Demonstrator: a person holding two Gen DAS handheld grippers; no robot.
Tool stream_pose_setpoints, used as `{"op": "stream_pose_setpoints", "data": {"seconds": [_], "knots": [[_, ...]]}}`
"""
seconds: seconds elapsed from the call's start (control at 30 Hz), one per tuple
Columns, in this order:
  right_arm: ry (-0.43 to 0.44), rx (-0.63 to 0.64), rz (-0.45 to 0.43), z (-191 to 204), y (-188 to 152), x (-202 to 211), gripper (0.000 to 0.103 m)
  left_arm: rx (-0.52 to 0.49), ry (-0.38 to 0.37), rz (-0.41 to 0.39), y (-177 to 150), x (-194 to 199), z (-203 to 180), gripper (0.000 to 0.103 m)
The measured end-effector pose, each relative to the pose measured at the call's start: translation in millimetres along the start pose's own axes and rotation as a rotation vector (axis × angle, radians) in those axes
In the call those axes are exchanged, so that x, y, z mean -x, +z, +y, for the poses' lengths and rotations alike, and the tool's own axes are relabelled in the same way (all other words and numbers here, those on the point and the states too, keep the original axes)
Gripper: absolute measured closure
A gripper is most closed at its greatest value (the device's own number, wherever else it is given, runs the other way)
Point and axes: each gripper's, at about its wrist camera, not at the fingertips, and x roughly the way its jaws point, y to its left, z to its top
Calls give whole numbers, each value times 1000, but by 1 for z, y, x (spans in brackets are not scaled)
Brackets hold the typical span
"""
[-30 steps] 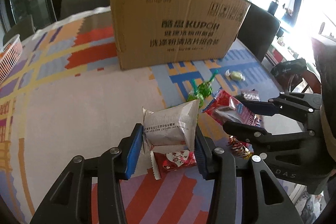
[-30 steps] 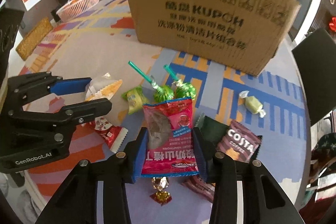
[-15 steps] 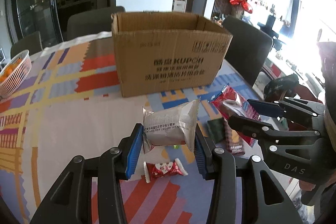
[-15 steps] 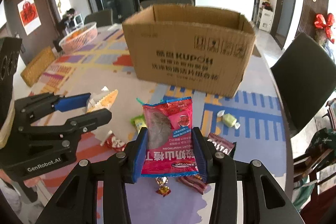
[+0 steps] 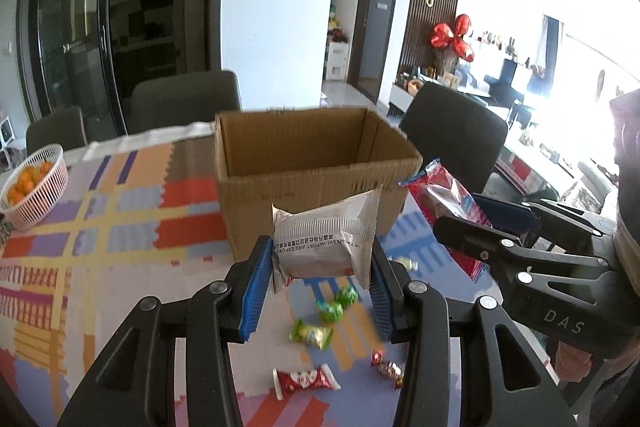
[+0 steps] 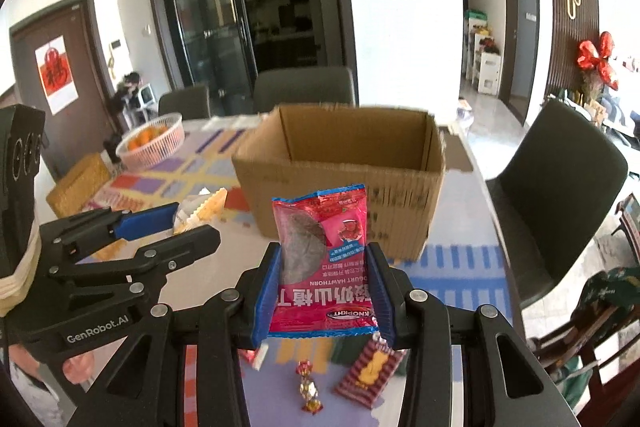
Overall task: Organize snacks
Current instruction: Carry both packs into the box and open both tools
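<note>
Above the counter point(image 5: 120, 267), the left gripper point(image 5: 320, 283) is squeezing a white pack point(image 5: 326, 239) and the right gripper point(image 6: 324, 291) a red pack point(image 6: 324, 263) in closed jaws, carrying both toward the box point(image 5: 312, 163), where I think they need to drop in.

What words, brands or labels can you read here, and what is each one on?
"KNOPKHT" and "HAWTHORN", upside down: red snack packet in the right gripper.
"IMPORT AND EXPORT", upside down: white snack packet in the left gripper.
"GenRobot.AI": left gripper body.
"DAS": right gripper body.
Cardboard box print: too blurred.
</note>
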Motion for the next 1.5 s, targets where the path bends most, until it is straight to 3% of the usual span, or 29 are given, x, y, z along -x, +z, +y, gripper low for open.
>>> {"op": "stream_pose_setpoints", "data": {"seconds": [0.47,1.23,1.33,1.4,1.47,1.5], "knots": [[-10,-20,-91,-9,55,0,61,5,11,-80,59,-2,14,58],[-60,-56,-18,-43,100,-78,61,54,21,22,109,-85,38,57],[-70,-55,-2,-45,102,-87,60,49,58,26,110,-91,38,53],[-87,-48,-5,-46,102,-90,59,42,72,25,110,-90,38,41],[-122,-37,-22,-45,100,-87,45,35,93,20,108,-86,38,36],[-136,-37,-28,-44,99,-85,42,32,104,17,106,-83,38,36]]}}
